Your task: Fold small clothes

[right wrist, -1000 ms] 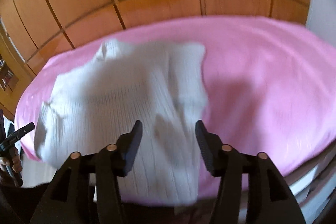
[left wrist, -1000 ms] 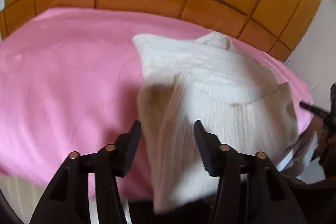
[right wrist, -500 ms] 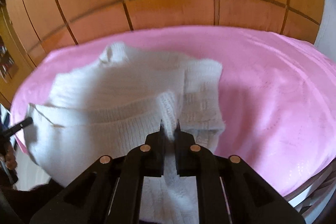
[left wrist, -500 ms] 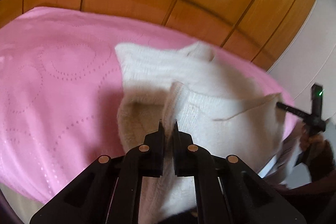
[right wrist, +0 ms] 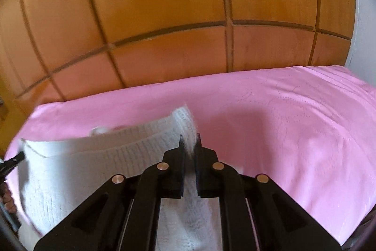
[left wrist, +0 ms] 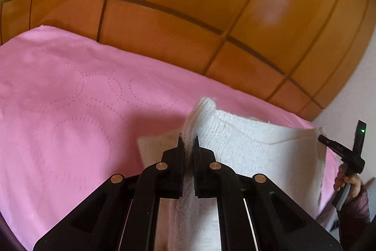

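Knitwear, a white ribbed sweater (left wrist: 253, 152), hangs stretched between the two grippers above the pink bed cover (left wrist: 70, 109), its raised edge running sideways, roughly parallel to the wooden panelling (left wrist: 188, 15) behind the bed. Its body drops from that edge toward the near side of the bed. The collar cannot be made out clearly.

A second ago the sweater lay spread flat on the cover with both grippers wide open over it. Since then both sets of jaws have closed; each now pinches a bunched corner of knit, and the cloth has been lifted off the cover and carried toward the panelling.

The left gripper (left wrist: 188, 141) has its jaws nearly together with a thick fold of knit squeezed between them, pointing down at a slant toward the cover. The right gripper (right wrist: 189, 141) is likewise clamped on the opposite corner, tilted down more steeply. In the left view, a hand (left wrist: 347, 185) in a dark sleeve (left wrist: 354, 211) grips the right gripper's handle, just beside the sweater's far end.
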`<state>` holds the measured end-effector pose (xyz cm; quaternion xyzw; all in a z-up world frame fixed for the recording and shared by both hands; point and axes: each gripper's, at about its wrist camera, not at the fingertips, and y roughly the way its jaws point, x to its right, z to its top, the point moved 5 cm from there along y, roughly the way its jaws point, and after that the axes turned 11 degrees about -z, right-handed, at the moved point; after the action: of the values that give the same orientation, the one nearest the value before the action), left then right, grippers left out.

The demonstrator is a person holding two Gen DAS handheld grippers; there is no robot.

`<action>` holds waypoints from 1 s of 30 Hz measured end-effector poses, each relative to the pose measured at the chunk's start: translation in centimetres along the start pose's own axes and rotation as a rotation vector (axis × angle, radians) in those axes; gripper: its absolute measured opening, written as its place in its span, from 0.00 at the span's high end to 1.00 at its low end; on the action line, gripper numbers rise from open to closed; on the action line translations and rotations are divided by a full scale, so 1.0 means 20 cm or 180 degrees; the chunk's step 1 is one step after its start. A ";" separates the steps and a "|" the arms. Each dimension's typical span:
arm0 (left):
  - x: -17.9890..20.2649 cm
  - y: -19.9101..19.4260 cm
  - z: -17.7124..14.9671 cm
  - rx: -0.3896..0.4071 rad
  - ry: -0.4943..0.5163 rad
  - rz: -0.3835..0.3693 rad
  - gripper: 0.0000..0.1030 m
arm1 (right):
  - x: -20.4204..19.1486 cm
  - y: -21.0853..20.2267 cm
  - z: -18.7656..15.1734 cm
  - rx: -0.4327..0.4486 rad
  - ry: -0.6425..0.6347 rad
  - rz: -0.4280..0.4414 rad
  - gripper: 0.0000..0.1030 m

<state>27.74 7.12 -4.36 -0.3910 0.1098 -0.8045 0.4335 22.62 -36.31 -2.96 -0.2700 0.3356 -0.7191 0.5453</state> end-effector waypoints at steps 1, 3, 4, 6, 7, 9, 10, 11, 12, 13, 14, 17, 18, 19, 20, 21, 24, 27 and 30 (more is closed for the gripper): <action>-0.03 0.08 0.01 -0.0056 -0.0024 0.0108 0.95 | -0.01 0.07 0.00 -0.0066 -0.0006 -0.0069 0.94; -0.07 0.19 0.01 -0.0170 -0.0048 0.0259 0.95 | -0.03 0.23 -0.06 -0.0219 -0.0060 -0.0254 0.94; -0.10 0.24 0.00 -0.0223 -0.0057 0.0343 0.95 | -0.02 0.29 -0.10 -0.0329 -0.0045 -0.0287 0.94; -0.16 0.32 -0.04 -0.0376 -0.0095 0.0464 0.95 | -0.01 0.39 -0.19 -0.0495 -0.0016 -0.0355 0.94; -0.17 0.34 -0.05 -0.0429 -0.0098 0.0516 0.94 | 0.00 0.41 -0.20 -0.0516 0.0016 -0.0372 0.92; -0.15 0.30 -0.04 -0.0364 -0.0072 0.0557 0.89 | 0.04 0.37 -0.19 -0.0475 0.0145 -0.0359 0.74; -0.13 0.24 -0.02 -0.0290 -0.0004 0.0581 0.84 | 0.06 0.34 -0.17 -0.0423 0.0172 -0.0396 0.63; -0.10 0.19 -0.01 -0.0198 0.0044 0.0588 0.75 | 0.08 0.28 -0.15 -0.0303 0.0169 -0.0448 0.53; -0.08 0.15 0.00 -0.0116 0.0070 0.0556 0.70 | 0.07 0.23 -0.14 -0.0217 0.0151 -0.0451 0.53; -0.03 0.09 0.02 -0.0010 0.0108 0.0395 0.70 | 0.05 0.18 -0.13 -0.0139 0.0138 -0.0423 0.53; 0.01 0.06 0.03 0.0028 0.0150 0.0267 0.70 | 0.03 0.13 -0.12 -0.0071 0.0129 -0.0353 0.53; 0.15 0.05 0.00 -0.0081 0.0372 -0.0053 0.70 | -0.14 -0.01 -0.15 -0.0009 -0.0050 0.0138 0.53; 0.19 0.08 -0.02 -0.0158 0.0427 -0.0127 0.61 | -0.23 -0.04 -0.18 -0.0064 -0.0163 0.0333 0.53; 0.22 0.13 -0.05 -0.0255 0.0465 -0.0167 0.54 | -0.29 -0.05 -0.21 -0.0111 -0.0250 0.0435 0.53; 0.23 0.18 -0.08 -0.0361 0.0465 -0.0191 0.47 | -0.35 -0.05 -0.25 -0.0169 -0.0340 0.0520 0.53; 0.23 0.22 -0.10 -0.0416 0.0446 -0.0196 0.47 | -0.43 -0.04 -0.30 -0.0265 -0.0462 0.0599 0.54; 0.20 0.37 -0.19 -0.0688 0.0210 -0.0117 0.47 | -0.53 0.05 -0.41 -0.0474 -0.0625 0.0607 0.60; 0.20 0.40 -0.26 -0.0616 0.0397 0.0094 0.84 | -0.53 0.06 -0.43 -0.0461 -0.0567 0.0643 0.80; 0.18 0.37 -0.23 -0.0481 0.0223 0.0037 0.96 | -0.52 -0.01 -0.42 -0.0427 -0.0522 0.0664 0.95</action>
<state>27.82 -0.92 -9.42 -0.3935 0.1876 -0.8046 0.4032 18.87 -24.74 -8.27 -0.3274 0.3634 -0.6100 0.6234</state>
